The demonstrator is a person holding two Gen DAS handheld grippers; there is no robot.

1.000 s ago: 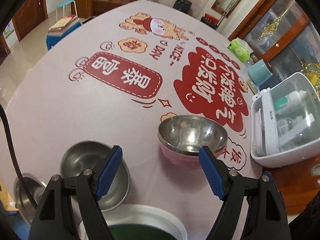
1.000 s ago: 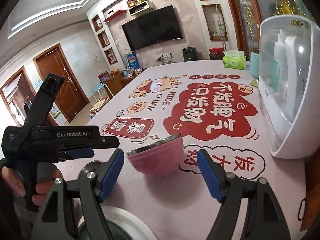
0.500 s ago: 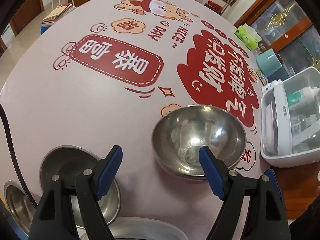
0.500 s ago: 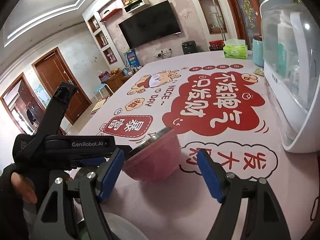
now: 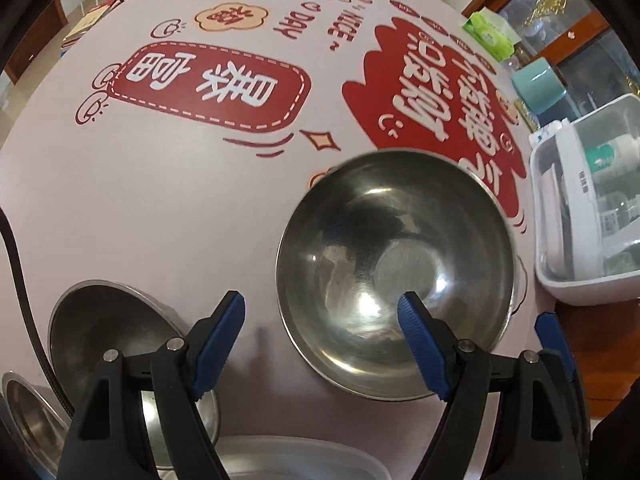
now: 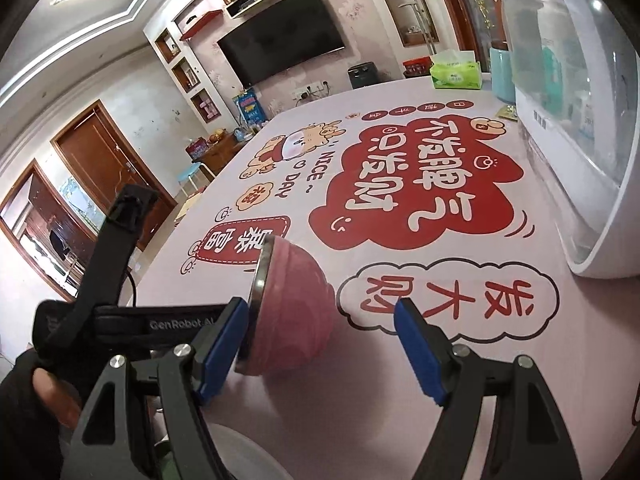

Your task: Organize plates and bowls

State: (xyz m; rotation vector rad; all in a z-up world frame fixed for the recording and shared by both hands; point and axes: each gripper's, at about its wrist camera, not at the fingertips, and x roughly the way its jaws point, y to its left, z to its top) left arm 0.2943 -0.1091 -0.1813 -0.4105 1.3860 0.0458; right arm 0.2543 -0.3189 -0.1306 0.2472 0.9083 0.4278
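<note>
A pink bowl with a steel inside (image 5: 396,276) is tipped up on its side on the pink table; its pink outside shows in the right wrist view (image 6: 294,308). My left gripper (image 5: 322,344) is open, its right finger over the bowl's near rim. My right gripper (image 6: 318,344) is open, with the tipped bowl between its fingers, nearest the left finger. A steel bowl (image 5: 104,332) lies at lower left, with a smaller steel bowl (image 5: 28,412) beside it. A white plate rim (image 5: 296,460) shows at the bottom edge.
A white plastic box with bottles (image 5: 592,216) stands at the right table edge; it also shows in the right wrist view (image 6: 580,128). A teal cup (image 5: 536,84) and a green tissue pack (image 5: 488,36) stand behind it. The left gripper's body (image 6: 120,312) is at left.
The pink bowl has tipped from upright onto its side, its opening turned toward the left gripper. Both grippers have moved closer to it and stayed open.
</note>
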